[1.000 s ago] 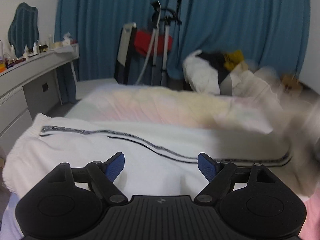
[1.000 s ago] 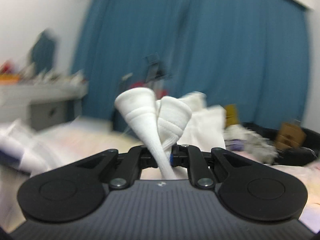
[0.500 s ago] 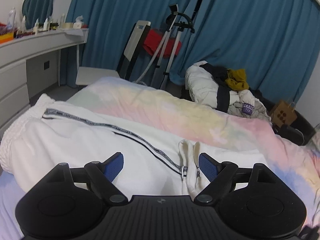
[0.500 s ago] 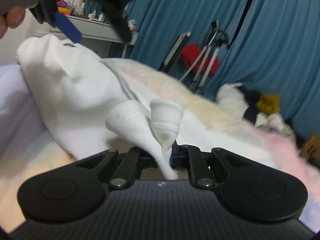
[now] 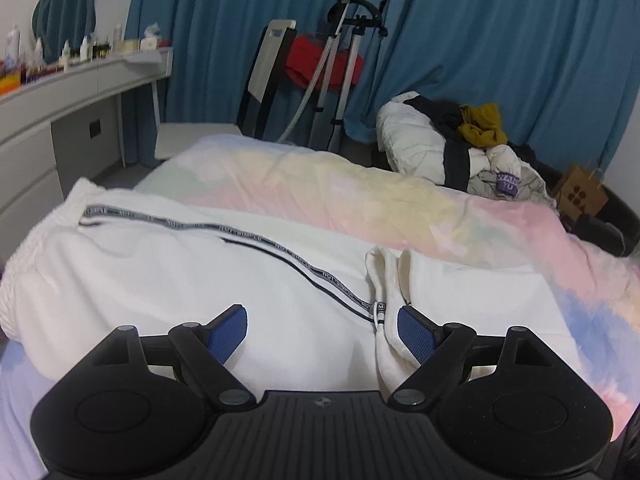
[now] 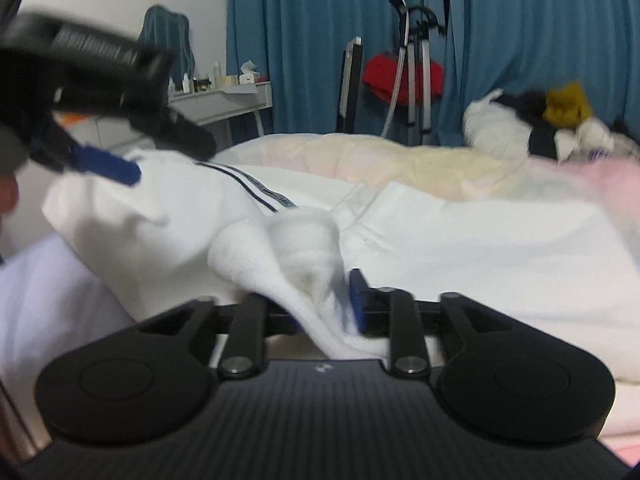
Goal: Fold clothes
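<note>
White trousers point(image 5: 168, 272) with a black side stripe point(image 5: 280, 256) lie across the bed. Their ribbed leg cuffs point(image 5: 382, 268) are laid over the middle of the garment. My left gripper point(image 5: 320, 320) hovers open just above the trousers, nothing between its blue pads, the cuffs beside its right finger. In the right wrist view the cuffs point(image 6: 296, 240) sit between the jaws of my right gripper point(image 6: 320, 304), which are opening. The cloth drapes over the left finger and hides it. The right pad point(image 6: 358, 300) shows bare. My left gripper point(image 6: 172, 162) is blurred at the upper left.
The bed has a pastel quilt point(image 5: 360, 184). A heap of clothes point(image 5: 460, 144) sits at its far right. A grey dresser point(image 5: 60, 120) with bottles stands left. A chair and steamer stand point(image 5: 320, 68) with red cloth are before blue curtains. A cardboard bag point(image 5: 580, 192) is far right.
My right gripper came down with the cuffs onto the trousers and its jaws parted from a tight grip. The left gripper stayed open over the garment.
</note>
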A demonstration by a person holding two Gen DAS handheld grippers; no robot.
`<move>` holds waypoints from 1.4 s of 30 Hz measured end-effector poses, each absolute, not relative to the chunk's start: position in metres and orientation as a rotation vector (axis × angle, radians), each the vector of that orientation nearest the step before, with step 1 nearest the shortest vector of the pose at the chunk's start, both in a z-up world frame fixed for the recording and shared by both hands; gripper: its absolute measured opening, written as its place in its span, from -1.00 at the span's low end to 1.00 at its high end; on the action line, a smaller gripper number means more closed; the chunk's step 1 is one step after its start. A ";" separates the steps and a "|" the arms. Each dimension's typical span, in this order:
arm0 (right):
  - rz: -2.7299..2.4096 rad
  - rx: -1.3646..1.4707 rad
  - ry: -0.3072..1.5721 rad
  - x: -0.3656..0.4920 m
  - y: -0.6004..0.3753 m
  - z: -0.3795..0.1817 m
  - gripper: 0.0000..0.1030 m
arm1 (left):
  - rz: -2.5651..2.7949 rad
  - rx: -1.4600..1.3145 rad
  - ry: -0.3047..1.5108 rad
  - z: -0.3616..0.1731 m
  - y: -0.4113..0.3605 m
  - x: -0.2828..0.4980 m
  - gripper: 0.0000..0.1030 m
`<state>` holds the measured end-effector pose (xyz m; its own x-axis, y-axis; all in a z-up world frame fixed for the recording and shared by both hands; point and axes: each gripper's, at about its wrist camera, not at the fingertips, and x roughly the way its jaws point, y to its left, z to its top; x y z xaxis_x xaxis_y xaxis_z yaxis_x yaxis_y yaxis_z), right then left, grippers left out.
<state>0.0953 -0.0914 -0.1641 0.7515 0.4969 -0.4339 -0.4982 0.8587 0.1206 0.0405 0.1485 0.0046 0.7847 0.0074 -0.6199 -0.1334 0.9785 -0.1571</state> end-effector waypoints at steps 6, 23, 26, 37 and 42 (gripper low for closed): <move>0.627 0.097 0.513 0.089 -0.096 -0.148 0.50 | 0.077 -0.137 0.617 0.015 0.145 0.032 0.63; 0.296 0.272 0.532 0.067 -0.200 -0.090 0.50 | 0.014 -0.119 0.634 0.017 0.139 -0.014 0.68; 0.283 0.252 0.527 0.056 -0.208 -0.085 0.50 | 0.007 -0.109 0.643 0.014 0.136 -0.024 0.69; 0.267 0.180 0.497 0.051 -0.208 -0.081 0.50 | 0.007 -0.070 0.660 0.009 0.124 -0.027 0.79; 0.265 0.161 0.502 0.052 -0.204 -0.083 0.50 | 0.056 -0.084 0.665 0.011 0.129 -0.024 0.92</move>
<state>0.0516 -0.2042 -0.0833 0.8435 0.2895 -0.4525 -0.2110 0.9532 0.2165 -0.0244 0.1294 0.0108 0.7856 0.0248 -0.6182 -0.0785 0.9951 -0.0598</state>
